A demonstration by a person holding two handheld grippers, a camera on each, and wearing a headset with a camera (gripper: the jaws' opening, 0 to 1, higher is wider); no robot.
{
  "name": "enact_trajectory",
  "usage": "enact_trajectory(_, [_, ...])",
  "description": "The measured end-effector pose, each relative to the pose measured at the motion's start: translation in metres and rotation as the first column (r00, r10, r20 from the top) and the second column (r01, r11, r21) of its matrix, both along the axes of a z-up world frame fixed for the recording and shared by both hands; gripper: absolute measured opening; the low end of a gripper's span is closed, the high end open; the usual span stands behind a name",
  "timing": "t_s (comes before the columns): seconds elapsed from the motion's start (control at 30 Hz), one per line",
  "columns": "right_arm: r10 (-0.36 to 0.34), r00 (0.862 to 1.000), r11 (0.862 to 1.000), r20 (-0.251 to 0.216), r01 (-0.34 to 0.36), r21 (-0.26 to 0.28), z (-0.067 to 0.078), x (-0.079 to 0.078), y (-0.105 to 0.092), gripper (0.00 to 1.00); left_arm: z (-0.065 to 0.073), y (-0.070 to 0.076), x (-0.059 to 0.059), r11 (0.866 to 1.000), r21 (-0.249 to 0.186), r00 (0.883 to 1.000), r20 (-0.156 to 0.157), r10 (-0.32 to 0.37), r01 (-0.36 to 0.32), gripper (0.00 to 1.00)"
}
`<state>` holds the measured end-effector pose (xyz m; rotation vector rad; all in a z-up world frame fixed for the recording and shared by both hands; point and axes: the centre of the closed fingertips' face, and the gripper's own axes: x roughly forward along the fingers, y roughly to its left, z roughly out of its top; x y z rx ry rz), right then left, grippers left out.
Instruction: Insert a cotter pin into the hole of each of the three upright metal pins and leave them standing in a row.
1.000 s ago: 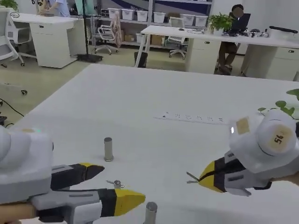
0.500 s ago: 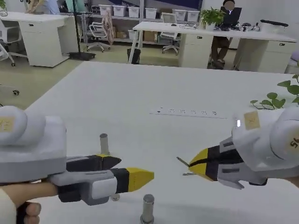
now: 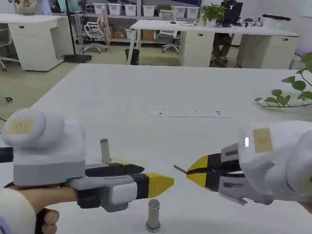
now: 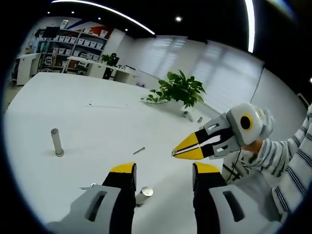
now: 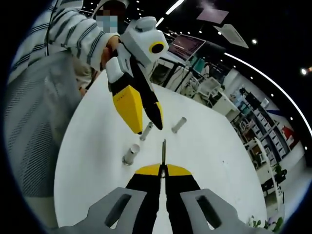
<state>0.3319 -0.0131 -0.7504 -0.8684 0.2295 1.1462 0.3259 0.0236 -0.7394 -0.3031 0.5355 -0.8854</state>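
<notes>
Two upright metal pins show in the head view, one (image 3: 105,150) behind my left gripper (image 3: 157,176) and one (image 3: 153,215) near the front edge. My left gripper is open, its jaws spread and holding nothing (image 4: 164,168). A pin top (image 4: 143,194) sits low between those jaws, and another pin (image 4: 57,142) stands further left. My right gripper (image 3: 188,173) is shut on a thin cotter pin (image 5: 164,147) that sticks out past its tips. Three metal pins (image 5: 130,155) (image 5: 146,130) (image 5: 179,125) stand ahead of it. The two grippers face each other closely.
A loose cotter pin (image 4: 139,150) lies on the white table (image 3: 146,97), and another small one (image 4: 87,186) lies by my left jaw. A white power strip (image 3: 189,113) lies mid-table and a potted plant (image 3: 290,92) stands at the right. Desks and chairs lie beyond.
My left gripper has risen and moved forward to the right, now covering the loose cotter pin on the table. My right gripper carried its cotter pin left, closer to the left gripper.
</notes>
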Motion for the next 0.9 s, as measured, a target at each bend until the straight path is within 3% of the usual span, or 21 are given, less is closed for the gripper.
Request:
enact_trajectory(0.13, [0.014,1.0,1.0,0.014,-0.014,-0.014,-0.002,-0.005,0.005,0.02,-0.001,-0.007,0.0,1.0,-0.017,1.0,-0.018,-0.013,0.013,0.31])
enact_trajectory(0.2, [0.019,1.0,1.0,0.013,-0.019,-0.02,-0.004,-0.007,0.006,0.02,-0.002,-0.009,-0.001,1.0,-0.02,0.999,-0.031,-0.018,0.018,0.29])
enact_trajectory(0.27, [0.036,0.998,0.998,0.042,-0.033,-0.061,-0.008,-0.009,0.006,0.02,-0.005,-0.011,-0.002,1.0,-0.021,0.999,-0.048,-0.024,0.023,0.29])
enact_trajectory(0.4, [0.042,0.998,0.998,0.037,-0.04,-0.056,-0.01,-0.014,0.01,0.03,-0.009,-0.014,-0.005,0.999,-0.029,0.996,-0.079,-0.036,0.033,0.21])
enact_trajectory(0.47, [0.047,0.998,0.997,0.047,-0.044,-0.07,-0.011,-0.015,0.01,0.03,-0.01,-0.014,-0.005,0.999,-0.029,0.996,-0.088,-0.034,0.032,0.21])
enact_trajectory(0.6, [0.055,0.997,0.996,0.047,-0.051,-0.075,-0.013,-0.019,0.012,0.03,-0.011,-0.014,-0.006,0.999,-0.028,0.995,-0.095,-0.038,0.035,0.08])
enact_trajectory(0.9, [0.061,0.996,0.995,0.063,-0.056,-0.082,-0.012,-0.021,0.015,0.03,-0.016,-0.015,-0.011,0.999,-0.023,0.991,-0.129,-0.045,0.042,0.07])
